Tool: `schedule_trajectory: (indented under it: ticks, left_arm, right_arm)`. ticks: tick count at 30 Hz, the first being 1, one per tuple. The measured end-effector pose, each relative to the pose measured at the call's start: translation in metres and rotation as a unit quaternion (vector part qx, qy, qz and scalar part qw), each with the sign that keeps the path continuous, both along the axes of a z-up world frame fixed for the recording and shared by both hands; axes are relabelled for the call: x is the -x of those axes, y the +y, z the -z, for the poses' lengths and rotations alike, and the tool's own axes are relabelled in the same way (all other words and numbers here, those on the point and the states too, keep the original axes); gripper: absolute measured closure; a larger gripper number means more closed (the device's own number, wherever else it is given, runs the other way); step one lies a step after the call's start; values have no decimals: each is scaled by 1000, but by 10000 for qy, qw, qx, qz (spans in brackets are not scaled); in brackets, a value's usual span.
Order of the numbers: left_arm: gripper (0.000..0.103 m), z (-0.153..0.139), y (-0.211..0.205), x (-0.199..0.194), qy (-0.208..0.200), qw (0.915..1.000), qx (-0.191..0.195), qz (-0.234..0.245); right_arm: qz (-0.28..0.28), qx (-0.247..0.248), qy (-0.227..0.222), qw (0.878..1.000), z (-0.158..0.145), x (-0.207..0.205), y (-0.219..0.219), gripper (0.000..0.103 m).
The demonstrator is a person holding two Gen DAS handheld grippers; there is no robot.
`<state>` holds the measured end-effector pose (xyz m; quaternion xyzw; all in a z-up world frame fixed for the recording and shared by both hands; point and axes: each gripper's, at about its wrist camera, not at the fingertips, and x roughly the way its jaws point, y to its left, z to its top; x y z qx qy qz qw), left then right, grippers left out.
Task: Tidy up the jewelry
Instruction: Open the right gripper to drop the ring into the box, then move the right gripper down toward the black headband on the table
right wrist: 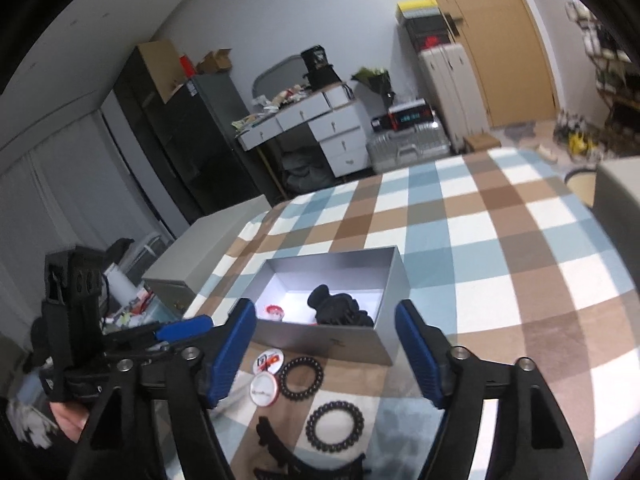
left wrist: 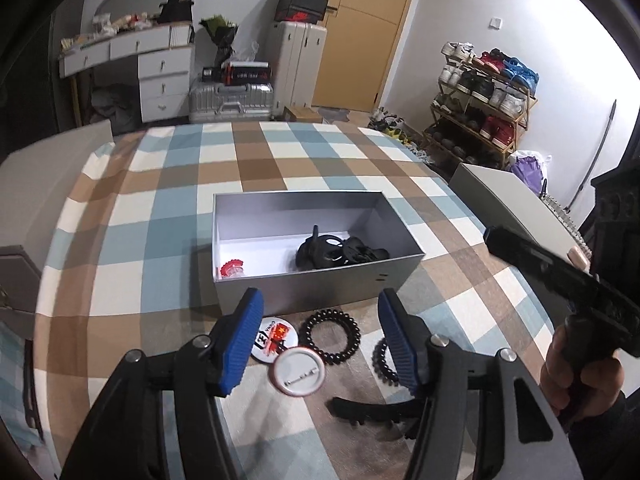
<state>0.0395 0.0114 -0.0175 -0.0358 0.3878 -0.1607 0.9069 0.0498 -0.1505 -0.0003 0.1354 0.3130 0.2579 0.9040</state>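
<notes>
Left tool (left wrist: 320,344): spread wide, holding nothing, above two badges (left wrist: 298,371) on checked counter (left wrist: 168,216). Upturned badge back nearest; second badge (left wrist: 269,338) printed with red flag and "CHINA", seen inverted. Two black coil hair ties (left wrist: 331,336) beside them; black claw clip (left wrist: 368,408) nearer. Right tool (right wrist: 326,350): wide, empty. Grey box (left wrist: 320,284) behind, containing black clips (left wrist: 336,252) and red-rimmed badge (left wrist: 232,270).

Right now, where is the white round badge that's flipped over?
The flipped white badge lies on the checked cloth in front of the grey box, touching the printed badge, just left of a black coil hair tie.
</notes>
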Motion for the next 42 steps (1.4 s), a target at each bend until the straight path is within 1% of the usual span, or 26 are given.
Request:
schedule_trajectory:
  ticks: [1,3,5,7,10,11,12,14,17,21,28,31,33,36,39,41,42]
  left_arm:
    - [44,-1,-2,3,-36,10000,-39,-20]
    - [29,-2,-6,10,-119,9999,-101,-52]
    - [24,-2,-8,17,-231,9995,-158,-121]
    - [22,-1,-8,22,-288,9992,-195,-172]
    - [17,5,-6,26,-239,9990,-248,-302]
    - [13,8,-7,28,-202,9988,-313,-325]
    - [12,11,-8,30,-162,9985,-403,-343]
    - [11,16,-8,37,-142,9978,-507,-406]
    - [9,24,-6,48,-64,9975,-551,-448]
    - [8,32,0,59,19,9966,-583,-576]
    - [8,44,8,74,153,9963,-456,-710]
    - [8,47,9,78,207,9960,-473,-735]
    - [8,49,11,78,260,9961,-427,-728]
    - [8,50,14,77,288,9959,-414,-757]
    - [8,50,16,78,253,9951,-482,-820]
    - [8,51,18,77,295,9951,-447,-830]
    - [8,51,19,78,307,9949,-438,-855]
  right_arm:
    - [38,87,-28,10000,0,6,0,26]
    - [17,164,-52,9999,1,17,1,25]
    - [-2,187,-57,9998,3,27,-1,24]
    - [-1,263,-81,9996,7,35,-1,20]
    - [-82,395,-53,9992,15,46,-2,18]
    - [-141,429,-35,9990,19,50,-2,18]
    - [-173,458,-11,9988,21,53,-1,18]
    - [-234,458,106,9986,29,60,-3,18]
    - [-301,433,242,9983,39,70,-3,18]
    - [-405,626,335,9967,50,81,3,18]
    - [-779,982,362,9915,65,90,27,18]
    - [-801,1062,317,9906,68,90,35,18]
    - [-798,1199,243,9893,69,89,43,19]
    - [-722,1691,202,9827,72,86,57,20]
    - [-800,1867,121,9791,74,87,66,23]
    - [-823,1955,57,9772,75,87,70,26]
    - [-819,2032,8,9757,75,87,72,29]
